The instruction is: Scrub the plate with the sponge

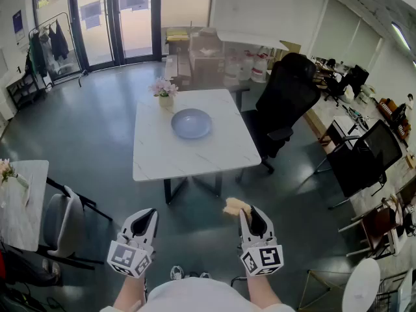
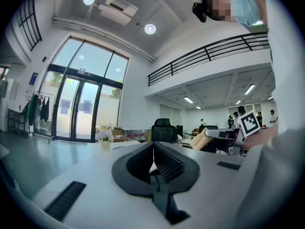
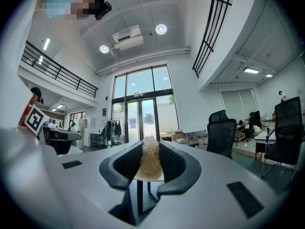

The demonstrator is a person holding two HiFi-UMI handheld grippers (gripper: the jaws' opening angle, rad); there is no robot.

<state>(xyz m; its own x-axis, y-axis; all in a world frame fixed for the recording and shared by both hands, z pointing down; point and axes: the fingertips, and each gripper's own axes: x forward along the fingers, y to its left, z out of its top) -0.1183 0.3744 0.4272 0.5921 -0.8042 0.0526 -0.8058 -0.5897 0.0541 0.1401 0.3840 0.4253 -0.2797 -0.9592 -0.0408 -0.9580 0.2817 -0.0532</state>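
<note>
We stand back from the white, marble-patterned surface [image 1: 195,158], holding both tools level and low at the near edge of the head view. They sit side by side, apart from each other.

Our left tool [image 1: 149,214] has its jaws pressed fully together. In its own view the ribbed pads meet in a thin line and nothing is between them.

Our right tool [image 1: 247,212] is clamped on the sponge [image 1: 235,206], a pale, straw-coloured, fibrous pad. In the right tool's view the sponge fills the gap between the two pads and pokes out past the tips. In the head view its end shows just left of that tool's tip.

The plate [image 1: 191,123] is round and blue-grey. It lies flat on the far half of the surface, about midway across its width. It is well apart from both tools and from the sponge, far ahead of them and roughly in line with the gap between the two tools. The near part of the surface and a stretch of grey-green floor [image 1: 97,142] lie between plate and tools.

Just beyond the plate to its far left stands a small pot of pink flowers [image 1: 164,90], near the plate but not touching it. A black office chair [image 1: 286,99] stands at the right side of the surface. A grey chair [image 1: 62,220] stands at the near left, beside a second white table [image 1: 19,203].
</note>
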